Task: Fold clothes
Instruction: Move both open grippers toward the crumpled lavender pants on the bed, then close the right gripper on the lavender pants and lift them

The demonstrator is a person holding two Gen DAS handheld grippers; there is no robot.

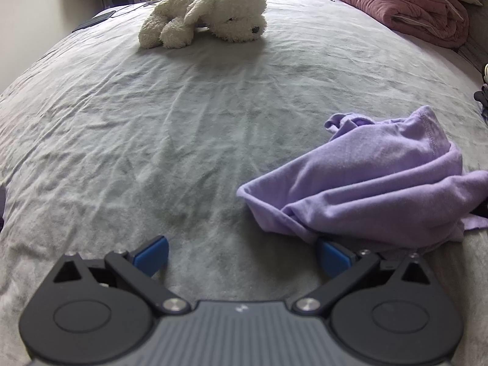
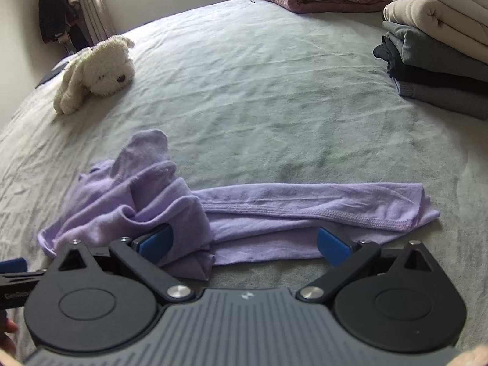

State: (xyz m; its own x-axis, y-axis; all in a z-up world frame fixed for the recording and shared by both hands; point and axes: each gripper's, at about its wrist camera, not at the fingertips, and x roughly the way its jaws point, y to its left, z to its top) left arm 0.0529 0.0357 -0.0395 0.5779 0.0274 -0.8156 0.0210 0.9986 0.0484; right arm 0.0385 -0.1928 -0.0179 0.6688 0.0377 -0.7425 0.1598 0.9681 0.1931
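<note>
— Where do we have the lilac garment (image 2: 195, 213)?

— It lies on the grey bedsheet (image 2: 274, 97), close in front of us. Its left part is bunched into a heap, and one long sleeve (image 2: 320, 201) stretches out flat to the right.

— And our right gripper (image 2: 244, 244)?

— Its jaws are spread wide, holding nothing. The left blue pad (image 2: 155, 244) sits against the bunched cloth, or just over it; we cannot tell whether it touches. The right pad (image 2: 331, 245) is over the lower edge of the sleeve.

— Our left gripper (image 1: 242, 256)?

— Also wide apart and empty. It is low over bare sheet, with the heap (image 1: 366, 183) to its right. The edge of the cloth drapes right at the right-hand pad (image 1: 331, 256); the other pad (image 1: 152, 256) is over plain sheet.

— What else do we see on the bed?

— A white plush dog (image 1: 207, 15) lies at the far side, well apart from the garment. A pink quilt (image 1: 405, 9) is rolled up in the far right corner. From the right wrist we also see a stack of folded clothes (image 2: 436, 48) on the right of the bed, white and beige on top of grey and dark pieces.
</note>
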